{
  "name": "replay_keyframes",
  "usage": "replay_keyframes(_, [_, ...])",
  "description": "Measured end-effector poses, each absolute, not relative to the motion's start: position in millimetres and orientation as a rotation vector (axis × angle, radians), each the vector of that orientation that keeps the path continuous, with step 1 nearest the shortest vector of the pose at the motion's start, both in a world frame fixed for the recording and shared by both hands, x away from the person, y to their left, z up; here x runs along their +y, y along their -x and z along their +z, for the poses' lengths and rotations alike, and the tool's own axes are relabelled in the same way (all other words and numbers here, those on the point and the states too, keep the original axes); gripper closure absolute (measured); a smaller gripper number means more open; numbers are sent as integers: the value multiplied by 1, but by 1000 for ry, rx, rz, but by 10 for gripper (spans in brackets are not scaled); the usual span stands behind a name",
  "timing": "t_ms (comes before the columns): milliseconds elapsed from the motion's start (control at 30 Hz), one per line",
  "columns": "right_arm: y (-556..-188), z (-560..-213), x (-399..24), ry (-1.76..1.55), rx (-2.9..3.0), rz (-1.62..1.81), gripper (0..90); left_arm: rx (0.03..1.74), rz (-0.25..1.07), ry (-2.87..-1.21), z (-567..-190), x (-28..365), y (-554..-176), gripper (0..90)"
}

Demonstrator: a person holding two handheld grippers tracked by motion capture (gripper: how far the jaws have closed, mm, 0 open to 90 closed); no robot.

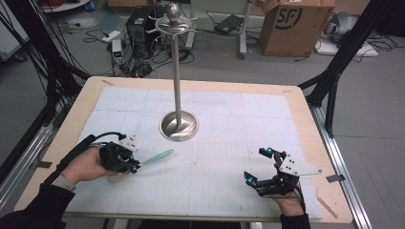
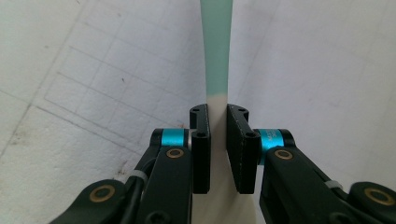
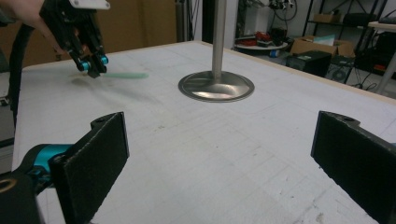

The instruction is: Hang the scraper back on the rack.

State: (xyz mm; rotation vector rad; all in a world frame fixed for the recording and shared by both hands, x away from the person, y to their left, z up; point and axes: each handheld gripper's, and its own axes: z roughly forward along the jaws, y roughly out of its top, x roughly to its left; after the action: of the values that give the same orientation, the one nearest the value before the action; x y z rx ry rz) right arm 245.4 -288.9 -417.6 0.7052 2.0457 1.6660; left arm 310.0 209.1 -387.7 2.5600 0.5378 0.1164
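Left gripper: we see the left gripper [image 1: 135, 167] on the left side of the surface [image 1: 86, 107], with its fingers [image 2: 201, 140] closed tight on a long flat tool
Tool: we see the spatula [image 1: 155, 157] is cream where the fingers hold it and light green past that; it points toward the middle of the mat, and its green end sits low over the mat
Close look: in the left gripper view the spatula [image 2: 217, 51] runs straight up from between the two fingers
Right gripper: we see the right gripper [image 1: 258, 166] on the right side, held by a hand [image 1: 289, 202]; its fingers [image 3: 93, 154] are spread wide apart and hold nothing
Stand: we see a tall silver stand [image 1: 177, 86] with a round base in the middle of the mat, well apart from both grippers
Mat: we see a white mat [image 1: 224, 133] with thin square lines on the wooden surface
Far off: we see a brown box [image 1: 296, 26] and black cables [image 1: 28, 57] on the floor behind the surface
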Motion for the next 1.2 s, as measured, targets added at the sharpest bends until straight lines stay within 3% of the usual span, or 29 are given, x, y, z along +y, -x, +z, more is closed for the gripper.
replay_keyframes(200, [-245, -417, -288, -702, 2047, 1665, 27, 641, 104, -2409, -376, 223, -307, 804])
replay_keyframes(533, [-245, -416, -290, -701, 2040, 1668, 27, 660, 226, -2189, -363, 235, -295, 803])
replay_keyframes(733, [-246, -417, -288, -699, 2045, 1664, 27, 671, 226, -2057, -355, 240, -293, 803])
replay_keyframes(1200, [-245, -416, -289, -694, 2041, 1671, 27, 632, 282, -1882, -326, 242, -290, 804])
